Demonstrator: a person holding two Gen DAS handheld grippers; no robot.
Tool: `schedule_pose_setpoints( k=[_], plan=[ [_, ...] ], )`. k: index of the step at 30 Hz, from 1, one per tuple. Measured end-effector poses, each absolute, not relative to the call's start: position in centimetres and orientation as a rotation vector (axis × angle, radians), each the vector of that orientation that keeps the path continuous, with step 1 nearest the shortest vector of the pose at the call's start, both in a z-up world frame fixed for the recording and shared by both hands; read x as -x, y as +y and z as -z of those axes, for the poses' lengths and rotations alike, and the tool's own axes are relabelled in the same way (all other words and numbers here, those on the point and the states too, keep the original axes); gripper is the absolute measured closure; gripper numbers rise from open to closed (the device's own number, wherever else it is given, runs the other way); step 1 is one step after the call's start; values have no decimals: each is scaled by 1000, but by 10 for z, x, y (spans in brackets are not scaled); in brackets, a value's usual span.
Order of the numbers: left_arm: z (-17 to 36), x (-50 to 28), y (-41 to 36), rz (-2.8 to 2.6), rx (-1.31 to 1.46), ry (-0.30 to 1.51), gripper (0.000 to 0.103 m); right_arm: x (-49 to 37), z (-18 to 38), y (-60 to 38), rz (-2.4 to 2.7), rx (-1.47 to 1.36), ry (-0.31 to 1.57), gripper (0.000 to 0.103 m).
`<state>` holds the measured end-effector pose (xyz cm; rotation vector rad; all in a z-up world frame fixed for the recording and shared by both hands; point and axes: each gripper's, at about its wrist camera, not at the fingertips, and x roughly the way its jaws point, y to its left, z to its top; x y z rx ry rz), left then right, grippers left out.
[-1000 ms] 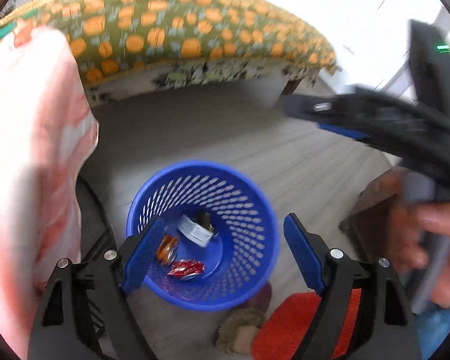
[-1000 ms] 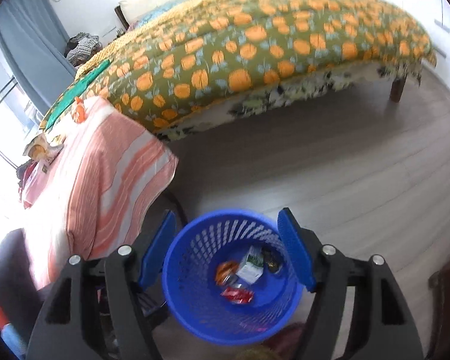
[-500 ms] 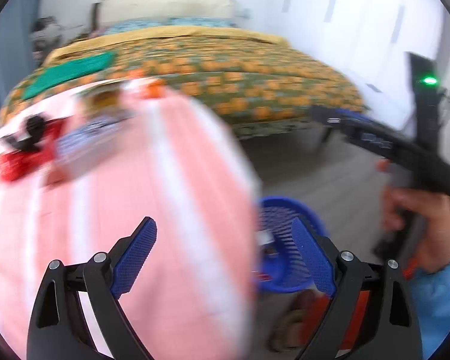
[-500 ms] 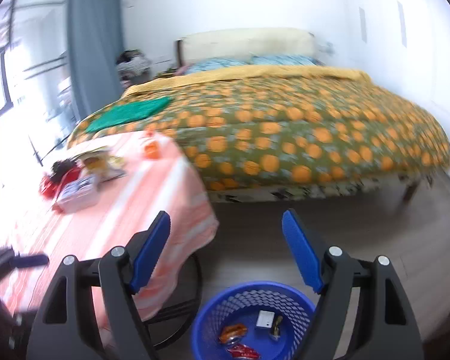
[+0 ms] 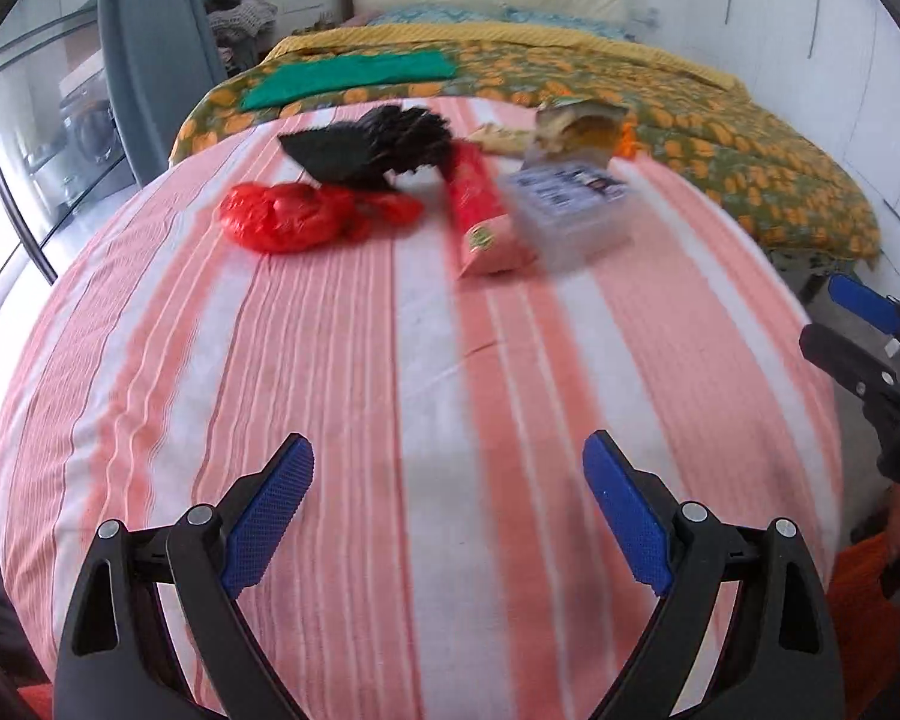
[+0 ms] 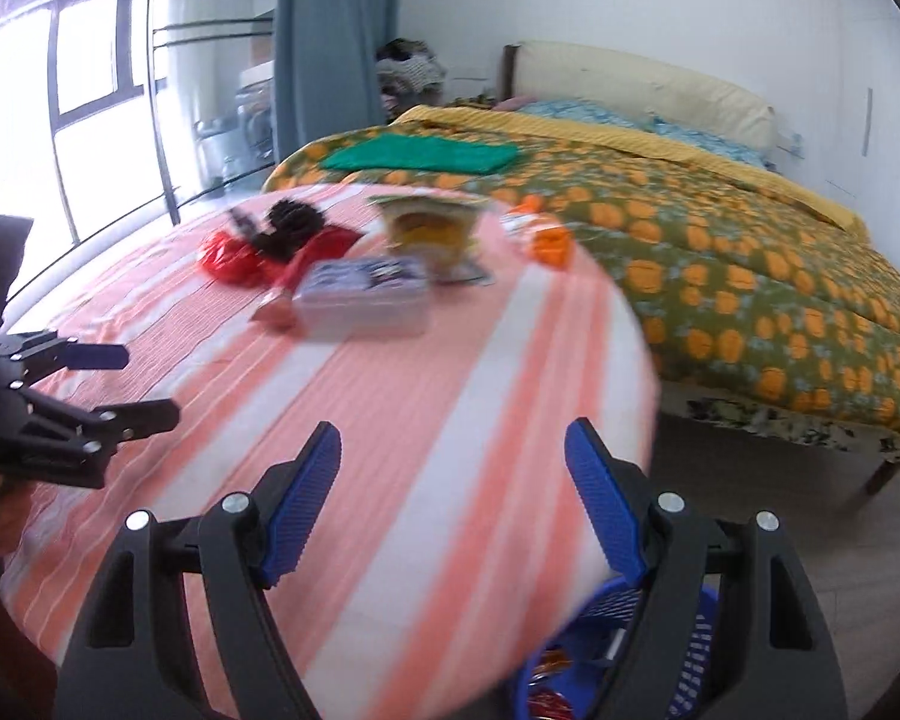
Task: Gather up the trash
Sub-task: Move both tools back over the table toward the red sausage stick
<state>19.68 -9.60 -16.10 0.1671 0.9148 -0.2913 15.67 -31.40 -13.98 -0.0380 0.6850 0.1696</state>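
Trash lies at the far side of a round table with a pink striped cloth (image 5: 426, 360): a red plastic bag (image 5: 288, 216), a black crumpled bag (image 5: 372, 144), a red-pink wrapper (image 5: 480, 210), a clear lidded box (image 5: 570, 204), a yellowish packet (image 5: 582, 126). They also show in the right wrist view: the box (image 6: 363, 294), the packet (image 6: 429, 228), an orange piece (image 6: 549, 243). My left gripper (image 5: 447, 507) is open and empty above the near table. My right gripper (image 6: 453, 501) is open and empty over the table's right edge. The blue basket (image 6: 606, 660) with trash sits on the floor below it.
A bed with an orange-flowered cover (image 6: 720, 240) stands behind the table, a green cloth (image 6: 420, 156) on it. A grey curtain (image 6: 330, 48) and windows are at the back left. Wood floor (image 6: 810, 540) lies to the right.
Both grippers have swung up from over the blue basket on the floor to the table top. Both stay open and empty.
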Motion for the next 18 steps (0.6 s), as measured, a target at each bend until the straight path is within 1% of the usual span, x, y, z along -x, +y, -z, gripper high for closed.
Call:
schedule_pose_setpoints(
  k=[3,10,14,18],
  plan=[
    [170,-197,-89,289,-173,932,12,-161,150,-300,-186,54,714,28],
    [172,-198,-86,306,-152,939,7,-173,173,-286,-227,93,781,28],
    [171,-199,-87,309,-144,937,7,-175,175,-286,-241,73,790,27],
    [162,-208,-88,362,-74,900,7,-177,177,-287,-239,65,790,24]
  ],
)
